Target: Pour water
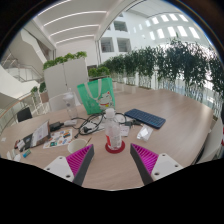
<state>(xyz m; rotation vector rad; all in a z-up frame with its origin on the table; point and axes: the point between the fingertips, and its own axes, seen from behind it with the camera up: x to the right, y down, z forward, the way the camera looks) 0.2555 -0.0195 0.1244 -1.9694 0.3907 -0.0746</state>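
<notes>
while spread wide, gripper (pixel 112 160) | cup (pixel 115 139) just ahead | table (pixel 170 120) edge right

The fingers (pixel 112 160) carried bright magenta pads (pixel 80 158) with a ribbed pattern. Just ahead of them stood a clear bottle (pixel 115 133) on a red base. The counter (pixel 170 135) was pale beige wood. Beyond the bottle rose a green frame (pixel 95 95), and beside it, to the right, lay a dark blue flat thing (pixel 145 118). Far beyond stood green plants (pixel 165 62) and white planters (pixel 66 78).
</notes>
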